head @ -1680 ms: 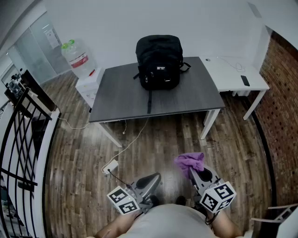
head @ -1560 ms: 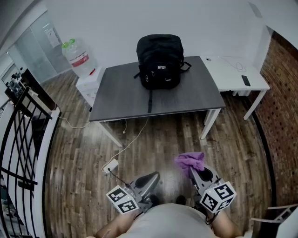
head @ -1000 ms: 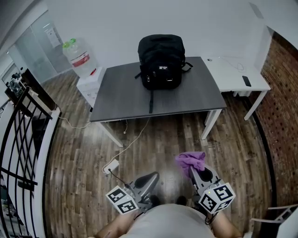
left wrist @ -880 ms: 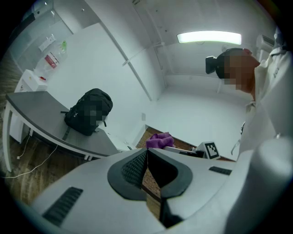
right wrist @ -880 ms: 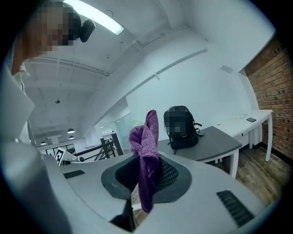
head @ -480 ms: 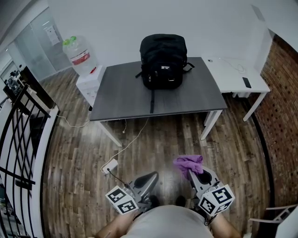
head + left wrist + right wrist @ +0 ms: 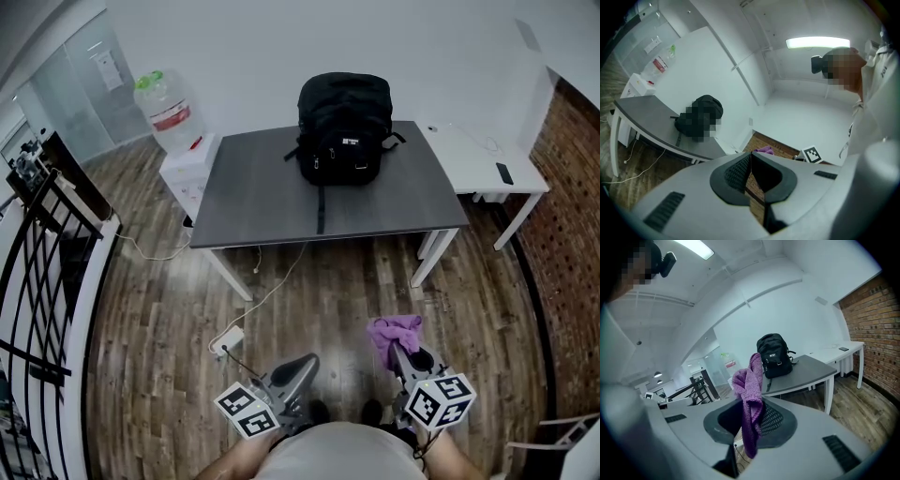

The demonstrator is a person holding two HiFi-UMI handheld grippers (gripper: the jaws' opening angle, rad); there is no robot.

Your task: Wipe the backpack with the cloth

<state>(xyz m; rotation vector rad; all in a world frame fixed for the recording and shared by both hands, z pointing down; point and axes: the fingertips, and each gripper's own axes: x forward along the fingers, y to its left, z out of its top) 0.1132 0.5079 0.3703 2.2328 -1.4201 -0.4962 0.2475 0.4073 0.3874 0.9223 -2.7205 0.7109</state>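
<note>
— Head view?
— The backpack (image 7: 344, 128) stands at twelve o'clock on the grey table (image 7: 262, 202).
— Left gripper view?
— The left gripper (image 7: 750, 161) is pressed together, empty.
— Right gripper view?
— The right gripper (image 7: 752, 416) pinches the purple cloth (image 7: 750, 380); the backpack sits beyond, at one o'clock of it.

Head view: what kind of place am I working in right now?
Most likely an office or studio workroom: a grey table bearing a black backpack, a white desk beside a brick wall, and a big water jug.
</note>
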